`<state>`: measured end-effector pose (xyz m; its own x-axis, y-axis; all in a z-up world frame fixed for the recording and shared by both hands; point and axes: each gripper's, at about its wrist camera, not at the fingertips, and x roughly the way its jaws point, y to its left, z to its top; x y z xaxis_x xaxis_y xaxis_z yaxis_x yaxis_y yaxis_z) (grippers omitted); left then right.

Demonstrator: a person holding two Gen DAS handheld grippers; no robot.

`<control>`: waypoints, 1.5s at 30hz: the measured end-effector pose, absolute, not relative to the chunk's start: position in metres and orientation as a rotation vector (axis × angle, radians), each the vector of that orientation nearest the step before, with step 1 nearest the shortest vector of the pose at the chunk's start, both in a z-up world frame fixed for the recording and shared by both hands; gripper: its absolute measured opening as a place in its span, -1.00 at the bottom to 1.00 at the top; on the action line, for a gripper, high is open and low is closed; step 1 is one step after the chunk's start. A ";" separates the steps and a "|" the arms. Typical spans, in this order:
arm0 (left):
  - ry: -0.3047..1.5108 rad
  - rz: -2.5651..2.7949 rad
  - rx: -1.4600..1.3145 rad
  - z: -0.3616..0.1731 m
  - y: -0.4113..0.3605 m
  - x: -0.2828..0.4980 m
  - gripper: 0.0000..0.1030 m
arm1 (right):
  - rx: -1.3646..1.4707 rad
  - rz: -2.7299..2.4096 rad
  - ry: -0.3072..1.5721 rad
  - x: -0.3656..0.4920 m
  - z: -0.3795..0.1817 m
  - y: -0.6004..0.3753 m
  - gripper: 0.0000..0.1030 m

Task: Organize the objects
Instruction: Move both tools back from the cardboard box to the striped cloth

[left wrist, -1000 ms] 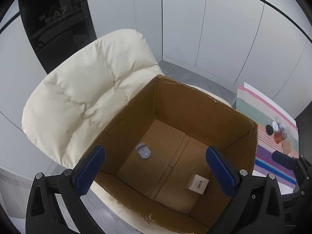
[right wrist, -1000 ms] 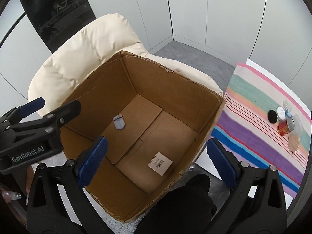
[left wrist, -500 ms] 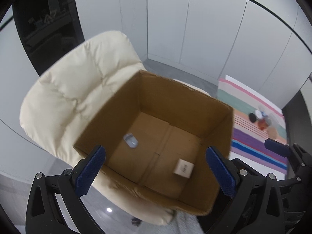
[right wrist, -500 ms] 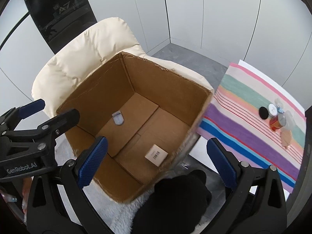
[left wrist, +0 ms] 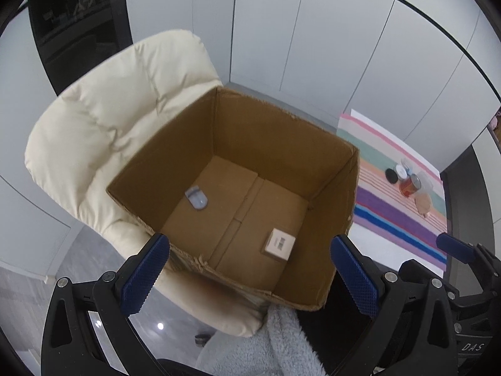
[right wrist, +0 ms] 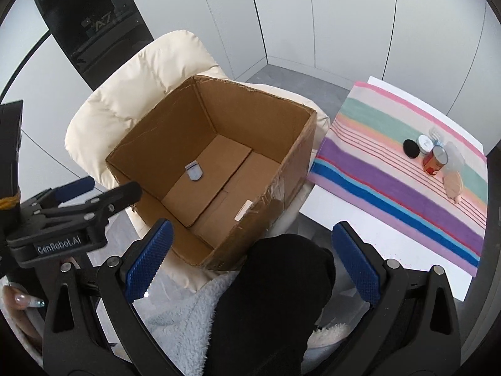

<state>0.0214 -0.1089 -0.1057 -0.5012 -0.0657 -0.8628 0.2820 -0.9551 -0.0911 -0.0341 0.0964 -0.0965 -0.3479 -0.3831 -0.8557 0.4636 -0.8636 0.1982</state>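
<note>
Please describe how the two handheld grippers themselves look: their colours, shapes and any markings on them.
The left gripper and right gripper are alike: black frames with silver bolts and two long fingers carrying blue, finely ridged pads. From the right wrist view, white "GenRobot.AI" lettering is on the left gripper's side. From the left wrist view, "DAS" shows on the right one.

A cream padded chair (right wrist: 131, 100) carries an open cardboard box (right wrist: 278, 169). Beside it, a white tabletop (right wrist: 385, 235) bears a striped cloth (right wrist: 391, 181), where a black lid (right wrist: 410, 148), a red can (right wrist: 434, 160) and other small items sit clustered.

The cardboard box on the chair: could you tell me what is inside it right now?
The cardboard box holds a small grey-blue object and a small white barcoded box on its floor flaps. In the right wrist view the near wall hides the white box.
</note>
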 end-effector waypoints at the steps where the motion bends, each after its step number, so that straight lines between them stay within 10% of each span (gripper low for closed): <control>1: 0.324 -2.540 1.441 -0.105 -0.109 0.021 1.00 | 1.377 -2.236 0.113 -0.034 -0.096 0.097 0.99; 45: -0.098 -2.811 1.558 -0.123 0.098 -0.067 1.00 | 1.523 -2.641 -0.251 -0.072 -0.112 0.326 0.99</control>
<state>-0.0672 0.0976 -0.1234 -0.5282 0.0351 -0.8484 -0.0942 -0.9954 0.0174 -0.0720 0.3262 -0.1125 -0.5018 -0.1526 -0.8514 -0.0104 -0.9832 0.1824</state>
